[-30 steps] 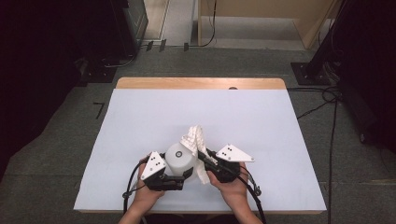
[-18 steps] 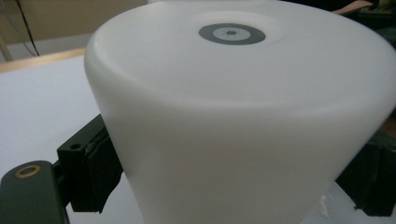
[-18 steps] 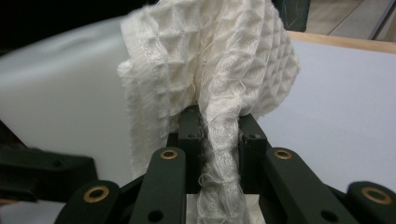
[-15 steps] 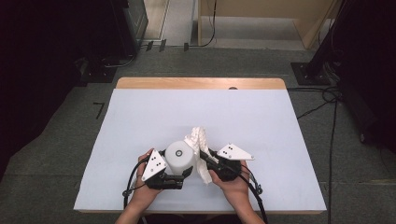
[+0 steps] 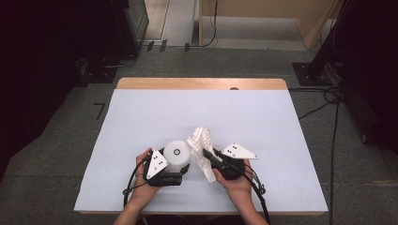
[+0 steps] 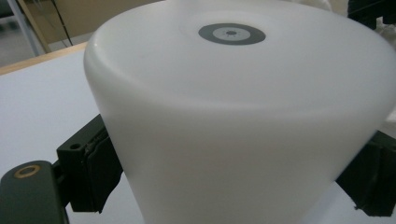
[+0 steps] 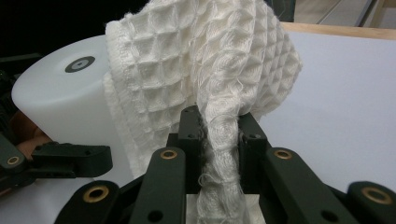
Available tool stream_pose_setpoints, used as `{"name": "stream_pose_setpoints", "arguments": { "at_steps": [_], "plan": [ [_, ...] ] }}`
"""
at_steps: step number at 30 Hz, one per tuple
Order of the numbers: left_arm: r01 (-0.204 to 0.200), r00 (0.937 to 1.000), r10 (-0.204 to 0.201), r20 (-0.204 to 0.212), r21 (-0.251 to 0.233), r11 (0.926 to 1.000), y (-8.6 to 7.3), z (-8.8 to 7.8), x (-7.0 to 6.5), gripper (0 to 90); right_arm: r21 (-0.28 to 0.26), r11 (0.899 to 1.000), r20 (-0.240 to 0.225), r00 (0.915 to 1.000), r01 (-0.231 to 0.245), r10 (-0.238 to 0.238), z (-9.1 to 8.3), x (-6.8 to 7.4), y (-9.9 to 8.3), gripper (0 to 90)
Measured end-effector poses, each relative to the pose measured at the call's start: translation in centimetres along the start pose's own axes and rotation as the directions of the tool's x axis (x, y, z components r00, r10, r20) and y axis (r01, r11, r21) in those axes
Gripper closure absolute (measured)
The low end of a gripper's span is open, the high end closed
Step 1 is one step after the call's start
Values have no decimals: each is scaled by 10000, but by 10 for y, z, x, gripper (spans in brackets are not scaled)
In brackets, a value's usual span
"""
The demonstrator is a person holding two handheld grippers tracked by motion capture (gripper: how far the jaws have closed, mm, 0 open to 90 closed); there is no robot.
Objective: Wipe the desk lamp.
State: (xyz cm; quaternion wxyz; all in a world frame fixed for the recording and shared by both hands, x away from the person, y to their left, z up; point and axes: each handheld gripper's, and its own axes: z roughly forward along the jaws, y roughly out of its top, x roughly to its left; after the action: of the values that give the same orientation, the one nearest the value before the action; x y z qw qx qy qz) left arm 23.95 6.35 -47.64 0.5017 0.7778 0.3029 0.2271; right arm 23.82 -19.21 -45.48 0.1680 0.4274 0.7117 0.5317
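A white plastic cup (image 5: 176,154) stands upside down near the table's front edge, a grey ring mark on its upturned base (image 6: 231,34). My left gripper (image 5: 180,169) is shut on the cup, its black pads (image 6: 95,168) pressing both sides. A white waffle-weave cloth (image 5: 201,149) hangs bunched against the cup's right side (image 7: 56,102). My right gripper (image 5: 209,157) is shut on the cloth (image 7: 205,79), a twisted fold pinched between its jaws.
A pale sheet (image 5: 141,117) covers the table, with a wooden strip (image 5: 197,83) along the far edge. Cables trail from both grippers toward the person. Dark equipment and cables lie on the floor around the table.
The right gripper and the cloth have shifted slightly along the cup's right side. The left gripper and cup stay in place.
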Motion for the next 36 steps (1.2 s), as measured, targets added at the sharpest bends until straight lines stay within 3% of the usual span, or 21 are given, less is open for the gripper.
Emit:
{"name": "stream_pose_setpoints", "arguments": {
  "at_steps": [2,4,5,8,9,12,15,18,20,24,26,27,28,31,34,36],
  "plan": [
    [389,9991,-388,-172,63,9992,0,-1,-1,82,20,10000,11,10000,27,-27,0,-1,0,765],
    [1110,9935,-1114,-252,-170,9937,1,-3,-1,68,41,10000,5,10000,-33,33,0,-1,0,765],
    [1283,9911,-1292,-323,-262,9914,2,-4,-2,57,2,10000,36,10000,-9,9,0,-2,0,765],
    [1322,9863,-1354,-940,-397,9904,6,-5,-11,6,-57,10000,72,10000,-40,40,-1,-5,1,765],
    [1506,9799,-1538,-1268,-349,9880,7,-4,-15,1,-43,10000,80,10000,-52,53,-1,-5,1,765],
    [2000,9493,-1938,-2475,-2,9798,6,2,-27,0,29,10000,77,10000,-54,54,-1,-4,0,765],
    [1896,9383,-1752,-2983,200,9816,6,7,-35,0,40,10000,22,10000,7,-7,0,-2,0,765],
    [2055,9338,-1905,-3028,180,9785,5,8,-34,43,50,10000,-12,10000,66,-66,1,0,-1,764],
    [2021,9360,-1904,-2961,94,9793,5,7,-32,79,60,10000,-56,10000,43,-43,1,1,-1,764],
    [1875,9486,-1750,-2636,231,9820,5,6,-28,84,-51,10000,-81,9999,62,-63,0,3,1,765],
    [1930,9598,-1833,-2126,259,9808,6,4,-22,85,-231,9997,-103,9999,124,-127,-3,5,5,764],
    [1945,9689,-1902,-1582,122,9808,7,1,-17,85,-320,9994,-131,9998,128,-133,-5,6,7,765],
    [1952,9726,-1934,-1294,12,9808,8,-1,-16,85,-479,9987,-157,9997,157,-165,-8,8,10,764],
    [1483,9888,-1480,168,-130,9889,15,-7,-12,85,-847,9961,-228,9994,237,-257,-15,11,17,765],
    [1259,9877,-1224,971,-306,9916,19,-11,-13,85,-1037,9938,-360,9984,407,-447,-18,17,20,765],
    [1173,9869,-1126,1153,-348,9925,20,-12,-15,86,-1011,9937,-486,9974,475,-526,-17,21,20,765]
  ]
}}
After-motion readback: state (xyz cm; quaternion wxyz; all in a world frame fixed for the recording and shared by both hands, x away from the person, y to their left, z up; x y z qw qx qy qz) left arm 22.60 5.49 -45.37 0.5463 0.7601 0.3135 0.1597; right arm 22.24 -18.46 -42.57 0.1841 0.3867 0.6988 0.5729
